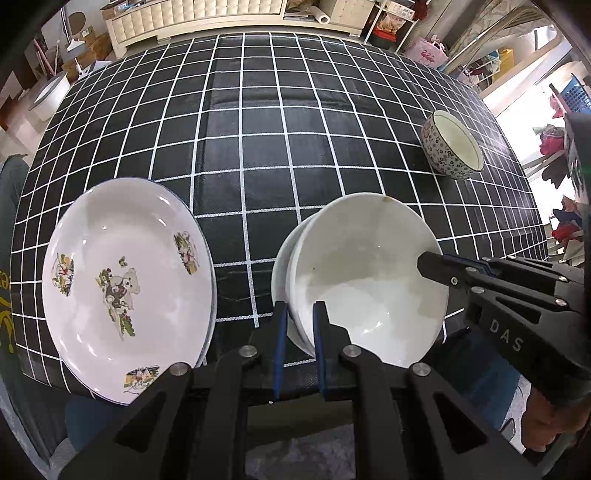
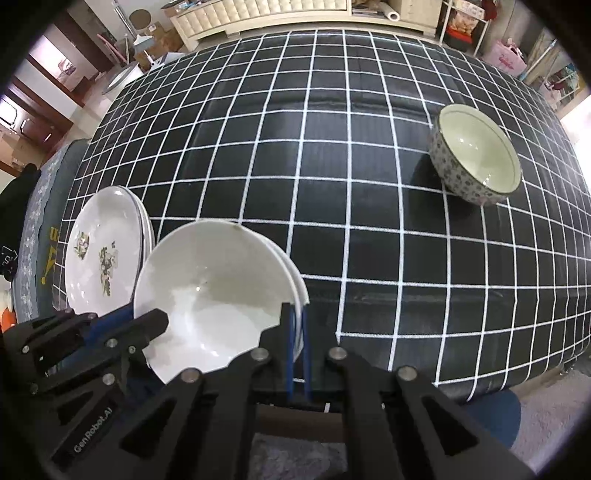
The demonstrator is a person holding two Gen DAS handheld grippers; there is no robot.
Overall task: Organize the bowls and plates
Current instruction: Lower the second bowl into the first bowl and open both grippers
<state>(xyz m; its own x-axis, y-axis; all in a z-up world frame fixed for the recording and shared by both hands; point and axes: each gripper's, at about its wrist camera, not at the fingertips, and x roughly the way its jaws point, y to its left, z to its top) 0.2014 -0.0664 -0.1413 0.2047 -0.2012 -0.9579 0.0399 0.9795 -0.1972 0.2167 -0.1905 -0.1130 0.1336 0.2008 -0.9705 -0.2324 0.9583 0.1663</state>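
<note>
Nested white bowls (image 1: 369,280) (image 2: 214,291) hang low over the near part of the black grid-cloth table (image 1: 258,147); I cannot tell whether they touch it. My left gripper (image 1: 300,317) (image 2: 151,323) is shut on the bowls' left rim. On the opposite rim, my right gripper (image 2: 295,317) (image 1: 428,264) is shut as well. Left of the bowls lies a small stack of white plates (image 1: 125,288) (image 2: 103,254) with teddy-bear prints. A flower-patterned bowl (image 1: 452,146) (image 2: 476,155) stands upright at the far right.
The table's near edge (image 2: 406,391) runs just under the grippers, with grey floor below. A cream cabinet (image 1: 229,18) stands behind the far edge. Shelves and bags (image 1: 428,51) crowd the back right. A dark garment (image 2: 22,229) lies off the table's left side.
</note>
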